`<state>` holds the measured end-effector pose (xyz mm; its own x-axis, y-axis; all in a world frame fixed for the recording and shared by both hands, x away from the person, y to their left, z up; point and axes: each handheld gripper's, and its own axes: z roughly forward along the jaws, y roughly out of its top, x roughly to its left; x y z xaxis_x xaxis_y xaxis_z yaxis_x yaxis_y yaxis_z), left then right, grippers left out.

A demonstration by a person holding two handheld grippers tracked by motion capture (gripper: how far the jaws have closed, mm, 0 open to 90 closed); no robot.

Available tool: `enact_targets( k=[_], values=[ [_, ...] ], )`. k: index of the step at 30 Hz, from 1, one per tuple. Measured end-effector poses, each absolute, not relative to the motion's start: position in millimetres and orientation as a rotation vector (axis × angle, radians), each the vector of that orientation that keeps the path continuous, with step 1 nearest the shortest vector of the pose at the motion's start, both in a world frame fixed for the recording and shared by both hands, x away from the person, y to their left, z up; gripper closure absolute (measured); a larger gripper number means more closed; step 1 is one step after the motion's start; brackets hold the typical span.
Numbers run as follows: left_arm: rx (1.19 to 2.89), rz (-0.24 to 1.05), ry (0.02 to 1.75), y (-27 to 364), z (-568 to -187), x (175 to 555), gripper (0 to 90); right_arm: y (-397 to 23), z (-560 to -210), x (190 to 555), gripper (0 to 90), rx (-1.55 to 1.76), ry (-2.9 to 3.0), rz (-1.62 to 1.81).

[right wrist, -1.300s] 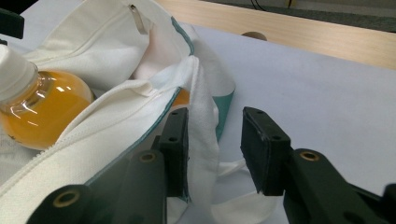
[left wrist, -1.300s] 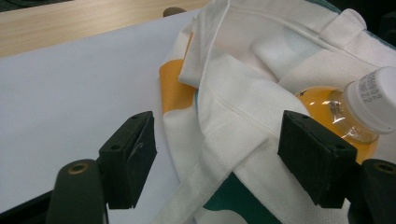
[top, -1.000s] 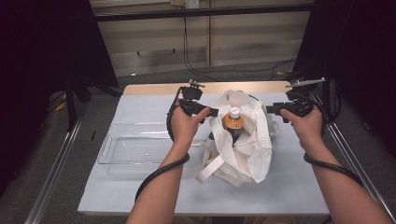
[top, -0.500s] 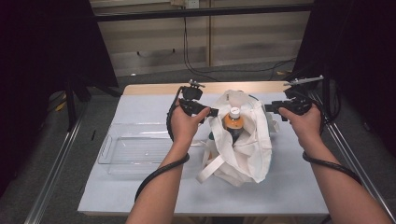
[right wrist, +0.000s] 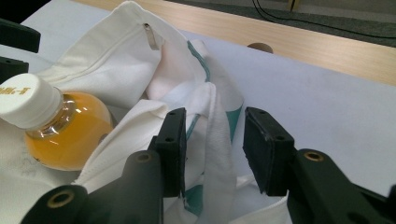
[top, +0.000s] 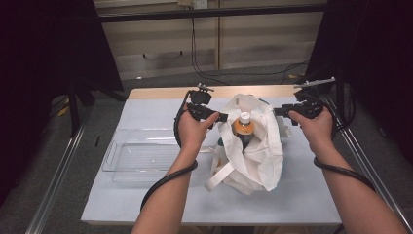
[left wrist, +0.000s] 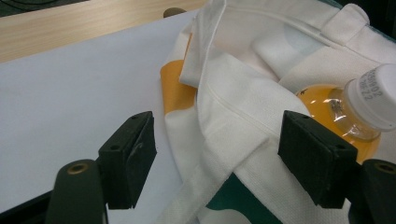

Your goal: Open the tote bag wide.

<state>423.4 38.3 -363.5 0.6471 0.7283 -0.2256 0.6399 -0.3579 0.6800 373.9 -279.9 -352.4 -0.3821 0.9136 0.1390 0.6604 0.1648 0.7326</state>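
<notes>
**Bag and bottle at frame centre**

At the centre of the high view, the bag [top: 253, 151] stands on the table [top: 146, 195], bottle [top: 243, 127] inside. Left tool [left wrist: 219, 158] and right tool [right wrist: 212, 149] both gape around bag fabric, not pressing.

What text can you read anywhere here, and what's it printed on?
White cap of the orange drink bottle, left gripper view: small dark digits along the rim, seemingly ending in "22"; the rest is too blurred to read.
Same cap, right gripper view: a short gold print, too blurred to read.
White tote bag: green and orange patches, no legible words.
</notes>
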Motion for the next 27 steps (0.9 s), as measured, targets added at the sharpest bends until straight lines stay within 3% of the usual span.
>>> enact_targets(
  k=[10,18,27],
  values=[
    [2.113,0.145,1.049,37,-361,424,27.2,-272,-348,376,57.7,1.488,2.117,1.083],
    [2.093,0.146,1.07,36,-363,424,25.6,-259,-363,380,51.6,1.528,2.189,1.055],
    [2.091,0.192,1.087,36,-359,423,11.5,-261,-369,379,55.8,1.557,2.17,1.056]
  ],
)
